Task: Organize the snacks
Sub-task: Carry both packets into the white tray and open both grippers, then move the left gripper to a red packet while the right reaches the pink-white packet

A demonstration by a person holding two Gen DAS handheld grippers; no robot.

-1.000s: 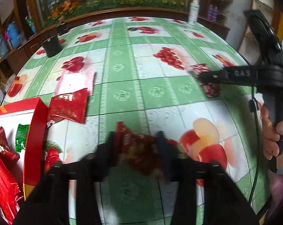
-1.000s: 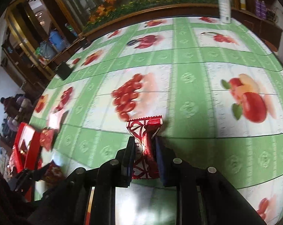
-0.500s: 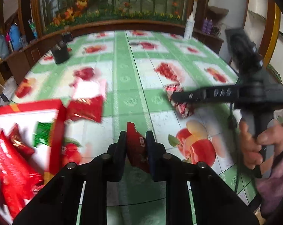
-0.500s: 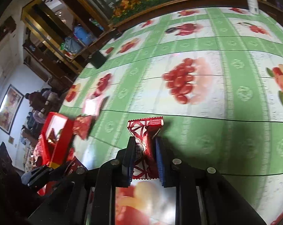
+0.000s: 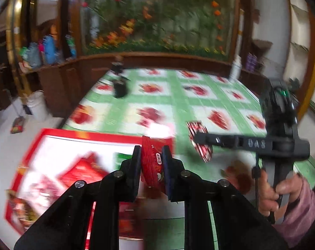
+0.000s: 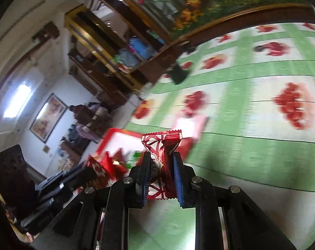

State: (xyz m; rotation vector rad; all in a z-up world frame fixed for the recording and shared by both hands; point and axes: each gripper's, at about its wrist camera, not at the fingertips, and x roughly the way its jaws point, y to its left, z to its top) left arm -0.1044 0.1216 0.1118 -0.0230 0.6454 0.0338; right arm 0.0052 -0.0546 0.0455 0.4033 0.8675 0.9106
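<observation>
Left gripper (image 5: 151, 167): lower centre of the left wrist view. Jaws clamped on a dark red snack packet (image 5: 151, 166). The packet stands on edge between the two pads, its top rising above the fingertips, its lower end reaching below them; a small white label shows on its right side.

Right gripper (image 6: 161, 175): lower centre of the right wrist view; also seen in the left wrist view at right (image 5: 196, 135), held by a hand (image 5: 277, 189) in a pink sleeve (image 5: 299, 214). Jaws clamped on a red-and-white patterned packet (image 6: 160, 158). The packet is pinched at its middle, its crimped top edge fanning out above the fingertips, its bottom edge showing between the pads lower down. In the left wrist view the same packet (image 5: 199, 140) hangs at the tip of the gripper, centre right.

Red box (image 5: 53, 145): open, red rim, white inside, lower left of the left wrist view; blurred red wrappers and one green wrapper (image 5: 122, 159) inside. In the right wrist view it sits centre left (image 6: 115, 139).

Pink packet (image 6: 188, 125): flat on the table, just above the held packet in the right wrist view.

Table (image 6: 261, 145): green-and-white checked cloth with fruit prints. A dark object (image 5: 120, 87) stands near its far edge, upper centre.
</observation>
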